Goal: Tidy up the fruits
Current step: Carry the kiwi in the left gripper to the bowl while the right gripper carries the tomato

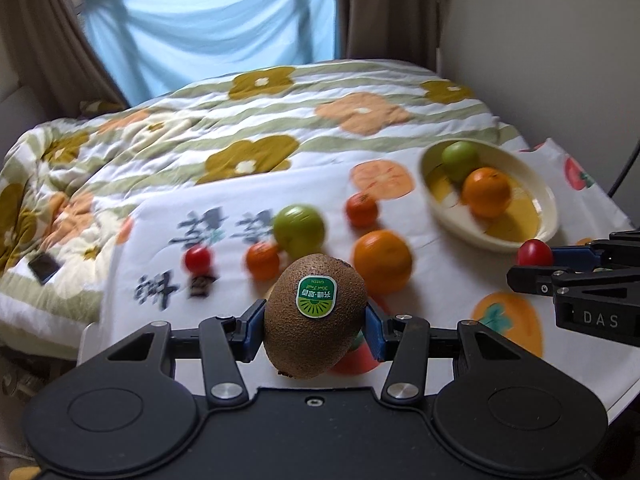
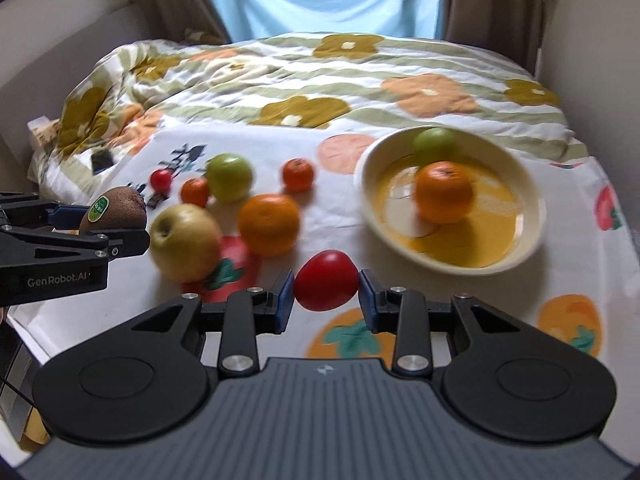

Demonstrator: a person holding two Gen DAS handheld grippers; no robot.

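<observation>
My left gripper is shut on a brown kiwi with a green sticker, held above the cloth; it also shows in the right wrist view. My right gripper is shut on a red tomato, also seen in the left wrist view, near the front of a cream bowl. The bowl holds an orange and a green apple. On the cloth lie a yellow-green apple, an orange, a green apple, two small tangerines and a small tomato.
The fruit lies on a white printed cloth over a small table against a bed with a flowered quilt. A phone lies on the quilt at the left. A wall and a black cable stand at the right.
</observation>
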